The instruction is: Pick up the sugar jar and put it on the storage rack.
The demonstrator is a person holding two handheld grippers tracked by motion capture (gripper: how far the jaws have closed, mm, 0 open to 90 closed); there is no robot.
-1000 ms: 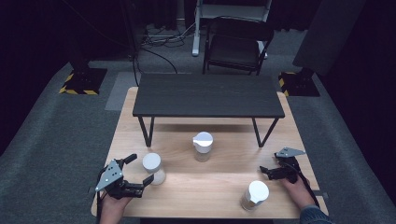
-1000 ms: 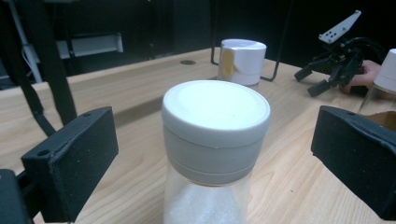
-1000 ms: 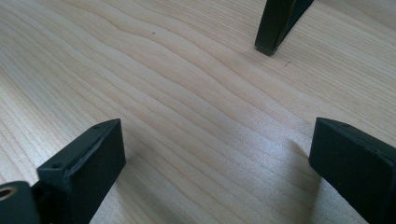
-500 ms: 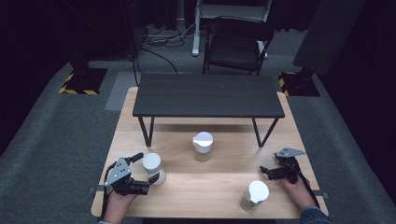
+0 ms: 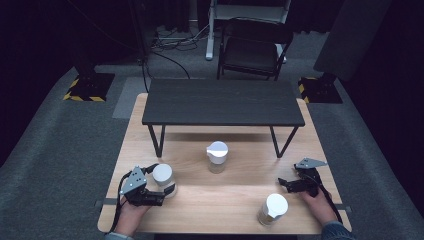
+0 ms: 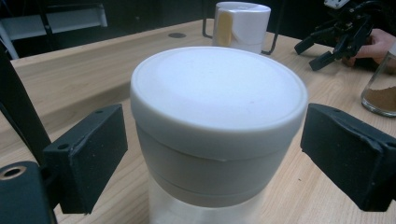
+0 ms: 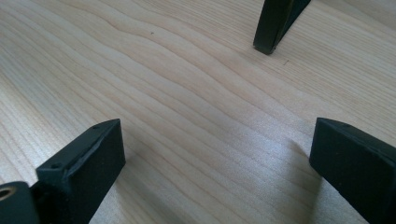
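Note:
A jar with a white lid [image 5: 162, 175] stands at the front left of the wooden table [image 5: 220, 200]. My left gripper [image 5: 161, 182] reaches around it from the left. Seen from the left gripper view, the jar's lid [image 6: 217, 107] sits between the two black pads [image 6: 88, 158], with a thin gap on each side. The jaws have just been closing in on the lid. At the front right, my right gripper [image 5: 284, 186] rests open, pointing left. Only bare wood lies between its jaws in the right gripper view [image 7: 215, 158].
A second white-lidded jar [image 5: 217, 155] stands mid-table in front of a low black shelf [image 5: 222, 102]. A third jar [image 5: 273, 208], holding brown powder [image 6: 380, 91], stands at the front right beside the right hand. One shelf leg [image 7: 275, 23] stands ahead of the right gripper.
The left gripper has slid to the right, so the left jar now stands between its jaws, and the jaws have narrowed. The right gripper has not moved.

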